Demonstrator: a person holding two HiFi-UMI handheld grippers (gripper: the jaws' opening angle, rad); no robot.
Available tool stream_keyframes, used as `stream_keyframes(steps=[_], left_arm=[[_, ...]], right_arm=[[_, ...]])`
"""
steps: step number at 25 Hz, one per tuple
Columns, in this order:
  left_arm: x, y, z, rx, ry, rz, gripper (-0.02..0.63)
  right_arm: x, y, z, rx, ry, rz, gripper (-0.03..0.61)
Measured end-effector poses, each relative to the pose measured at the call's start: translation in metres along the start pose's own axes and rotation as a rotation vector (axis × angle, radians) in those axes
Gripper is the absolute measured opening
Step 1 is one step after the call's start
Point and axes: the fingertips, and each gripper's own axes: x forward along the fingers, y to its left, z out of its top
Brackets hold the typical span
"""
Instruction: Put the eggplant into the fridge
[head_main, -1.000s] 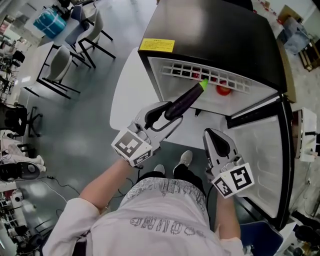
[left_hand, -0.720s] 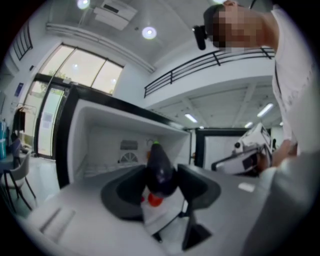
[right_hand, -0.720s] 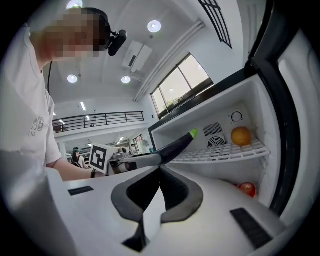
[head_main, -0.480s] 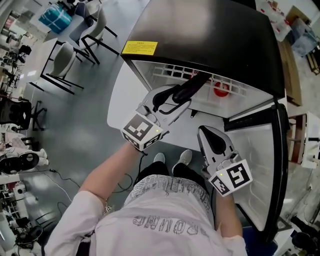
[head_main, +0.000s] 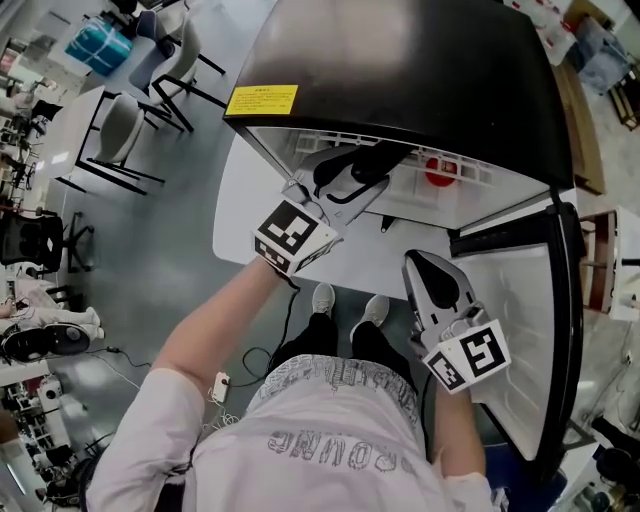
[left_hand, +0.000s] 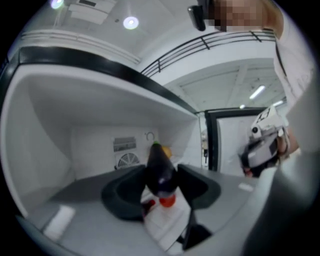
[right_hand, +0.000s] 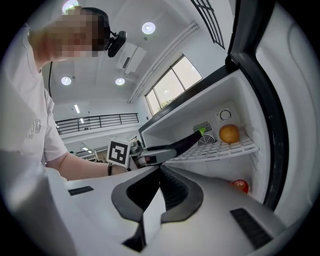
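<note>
Head view: fridge (head_main: 400, 70) is wide open with its door (head_main: 530, 330) swung to the right of frame. The left gripper (head_main: 362, 172) is poked in under the fridge's top edge, holding the eggplant (head_main: 378, 160), so the eggplant is already inside the opening but not set down. The right gripper (head_main: 432, 272) hangs lower right, near the door, doing nothing. A red fruit (head_main: 438, 170) peeks out just right of the eggplant.

Left gripper view: jaws stand wide and clamp the eggplant's fat end (left_hand: 159, 172), with the green cap pointing at the back wall. Can't tell if it touches the shelf yet.

Right gripper view: jaws are pinched together with nothing in them. From here the eggplant (right_hand: 192, 141) hovers over the left half of the wire shelf (right_hand: 222, 150), and the orange (right_hand: 229, 133) sits at the right.

If it were me, I'd keep it level, lower it until it lies flat on the wire, stay left of the orange, and only then let go so it doesn't roll out the front.

Count: one eggplant, one orange, one red fruit, one wire shelf, two grippers.
</note>
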Motion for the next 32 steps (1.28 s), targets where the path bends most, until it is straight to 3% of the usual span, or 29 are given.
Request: stream_keyframes(steps=[9, 22, 32], left_arm=[[0.022, 0.012, -0.001, 0.082, 0.054, -0.003, 0.206], [0.041, 0.028, -0.011, 0.133, 0.147, 0.009, 0.206], [0.048, 0.03, -0.018, 0.182, 0.266, 0.013, 0.206]], right_arm=[[0.006, -0.005, -0.004, 0.022, -0.012, -0.034, 0.005], [0.015, -0.014, -0.007, 0.021, -0.005, -0.032, 0.005], [0.022, -0.014, -0.003, 0.033, -0.01, -0.027, 0.005]])
